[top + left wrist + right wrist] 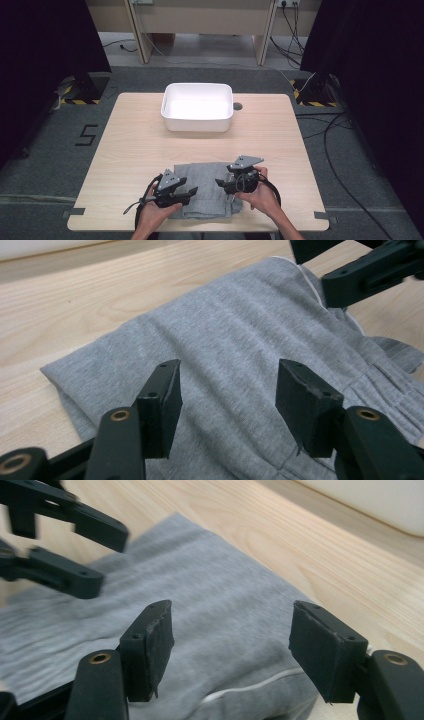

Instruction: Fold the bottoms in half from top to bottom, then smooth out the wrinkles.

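On the wooden surface (135, 135), we hold each hand-held gripper, left (192, 192) and right (220, 182), released, jaws facing over the folded grey garment (205, 192) between them.

Garment (205, 187) before tub (197, 107) on table (130, 140)

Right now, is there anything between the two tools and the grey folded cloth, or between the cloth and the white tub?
Nothing visible. The left tool and right tool hover open just over the grey folded cloth, with nothing between. The table between the cloth and the white tub is bare wood.
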A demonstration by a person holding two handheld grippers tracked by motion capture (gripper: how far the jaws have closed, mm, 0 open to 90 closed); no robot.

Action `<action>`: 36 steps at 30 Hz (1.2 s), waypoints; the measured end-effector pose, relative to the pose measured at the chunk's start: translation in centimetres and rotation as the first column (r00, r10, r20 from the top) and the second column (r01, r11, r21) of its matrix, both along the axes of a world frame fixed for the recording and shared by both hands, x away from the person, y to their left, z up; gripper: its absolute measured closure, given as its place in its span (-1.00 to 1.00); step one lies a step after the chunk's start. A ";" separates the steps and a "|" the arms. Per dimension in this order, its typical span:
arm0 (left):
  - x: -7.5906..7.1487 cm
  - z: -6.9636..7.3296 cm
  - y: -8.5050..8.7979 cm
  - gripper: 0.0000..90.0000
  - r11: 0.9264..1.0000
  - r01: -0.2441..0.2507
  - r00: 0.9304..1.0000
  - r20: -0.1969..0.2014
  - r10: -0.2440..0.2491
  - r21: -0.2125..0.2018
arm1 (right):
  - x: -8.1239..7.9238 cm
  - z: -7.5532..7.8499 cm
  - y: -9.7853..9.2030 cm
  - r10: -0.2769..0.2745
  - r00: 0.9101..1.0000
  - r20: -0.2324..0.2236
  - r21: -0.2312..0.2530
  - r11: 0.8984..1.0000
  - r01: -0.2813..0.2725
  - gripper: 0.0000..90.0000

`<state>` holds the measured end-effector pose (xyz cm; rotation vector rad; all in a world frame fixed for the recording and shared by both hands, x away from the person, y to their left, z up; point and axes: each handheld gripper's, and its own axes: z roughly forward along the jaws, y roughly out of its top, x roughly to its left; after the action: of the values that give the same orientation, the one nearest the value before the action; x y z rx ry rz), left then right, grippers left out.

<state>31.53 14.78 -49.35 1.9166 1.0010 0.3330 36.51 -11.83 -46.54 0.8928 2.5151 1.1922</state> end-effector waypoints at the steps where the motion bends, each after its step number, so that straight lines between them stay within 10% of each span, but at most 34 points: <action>1: 0.1 -0.1 0.0 -0.07 1.000 -0.004 1.000 -0.005 0.004 0.000 | 0.3 -0.3 0.1 -0.007 1.000 0.001 -0.012 1.000 0.007 -0.24; 17: 1.2 -1.9 1.0 -0.11 1.000 -0.021 0.996 -0.092 0.021 0.000 | 0.9 -1.8 -0.1 -0.032 0.999 -0.033 -0.037 0.999 0.030 -0.24; 36: 0.9 -2.6 0.8 -0.08 0.999 -0.010 0.999 -0.047 0.013 0.046 | 0.7 -2.8 -0.2 -0.023 1.000 -0.018 -0.072 0.997 0.022 -0.24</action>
<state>32.41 15.62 -51.95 1.9688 1.0440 0.3211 37.20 -12.05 -49.34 0.9163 2.5381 1.0845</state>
